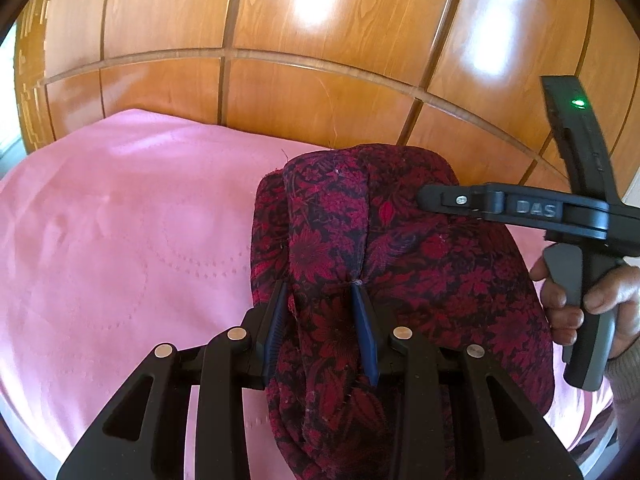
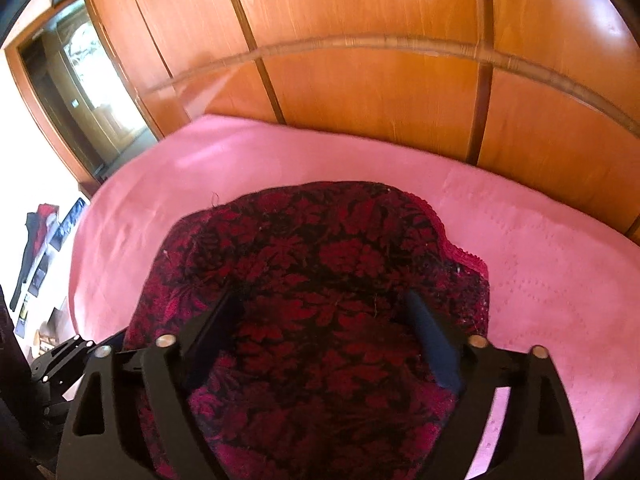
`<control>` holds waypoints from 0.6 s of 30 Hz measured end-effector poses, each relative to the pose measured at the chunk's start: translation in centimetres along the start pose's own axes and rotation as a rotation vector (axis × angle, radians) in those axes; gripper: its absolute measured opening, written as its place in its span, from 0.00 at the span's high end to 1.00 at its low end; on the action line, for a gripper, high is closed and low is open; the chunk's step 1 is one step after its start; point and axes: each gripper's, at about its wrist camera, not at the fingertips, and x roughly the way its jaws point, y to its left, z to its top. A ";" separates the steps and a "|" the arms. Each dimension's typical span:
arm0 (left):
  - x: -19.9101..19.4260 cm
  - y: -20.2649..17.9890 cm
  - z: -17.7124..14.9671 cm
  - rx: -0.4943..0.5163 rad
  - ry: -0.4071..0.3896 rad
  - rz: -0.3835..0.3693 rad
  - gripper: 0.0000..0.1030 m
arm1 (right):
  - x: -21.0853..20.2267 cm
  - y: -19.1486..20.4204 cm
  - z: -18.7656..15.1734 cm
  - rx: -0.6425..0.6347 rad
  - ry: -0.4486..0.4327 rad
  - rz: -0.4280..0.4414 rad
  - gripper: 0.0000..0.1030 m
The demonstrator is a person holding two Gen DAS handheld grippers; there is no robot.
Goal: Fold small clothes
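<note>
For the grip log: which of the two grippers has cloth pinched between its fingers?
The left gripper: a fold of the floral garment is bunched between its fingers. The right gripper stands wide open.

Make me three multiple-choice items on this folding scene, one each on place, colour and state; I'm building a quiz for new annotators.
1. Where does the floral garment lie?
A. on the pink cover
B. on bare floorboards
C. in a basket

2. What colours is the garment?
A. blue and white
B. dark red and black
C. plain green

3. How does the left gripper stand?
A. wide open above the cover
B. out of view
C. pinching a fold of the garment

Answers:
1 A, pink cover shows around the garment in both views.
2 B, red flowers on black.
3 C, the left wrist view shows cloth bunched between the blue pads, while the right gripper stands open over flat cloth.
</note>
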 end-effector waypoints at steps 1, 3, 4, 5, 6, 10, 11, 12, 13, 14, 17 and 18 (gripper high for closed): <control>-0.1 0.0 0.0 -0.003 -0.008 0.019 0.55 | -0.7 -0.1 -0.1 0.005 -0.021 0.003 0.09; -0.3 0.4 -0.1 -0.020 -0.014 0.027 0.51 | -2.1 -0.5 -0.6 0.030 -0.063 0.016 0.04; -0.4 0.6 -0.1 -0.028 -0.010 0.025 0.50 | -2.6 -0.9 -1.0 0.048 -0.077 0.026 0.02; -0.4 0.7 -0.1 -0.033 -0.008 0.028 0.46 | -3.2 -1.4 -1.3 0.070 -0.089 0.038 0.02; -0.4 0.8 -0.2 -0.035 -0.008 0.032 0.46 | -3.7 -2.0 -1.7 0.094 -0.097 0.052 0.02; -0.3 0.8 -0.2 -0.035 -0.002 0.028 0.46 | -4.6 -5.4 -4.5 0.234 -0.094 0.136 0.02; -0.3 0.9 -0.3 -0.036 -0.001 0.026 0.45 | -4.5 -6.1 -5.2 0.267 -0.084 0.152 0.02; -0.2 1.0 -0.3 -0.039 0.001 0.026 0.43 | -4.3 -6.8 -6.0 0.297 -0.073 0.165 0.02; -0.1 1.2 -0.4 -0.041 0.001 0.027 0.40 | -4.0 -7.4 -6.7 0.325 -0.064 0.182 0.02; 0.1 1.3 -0.4 -0.042 0.003 0.023 0.39 | -3.8 -7.8 -7.2 0.345 -0.057 0.197 0.02; 0.6 2.3 -0.5 -0.068 0.020 -0.009 0.33 | -2.7 -8.9 -9.1 0.424 -0.028 0.312 0.02; 0.9 2.7 -0.7 -0.078 0.025 -0.027 0.33 | -2.4 -9.1 -9.4 0.440 -0.021 0.346 0.02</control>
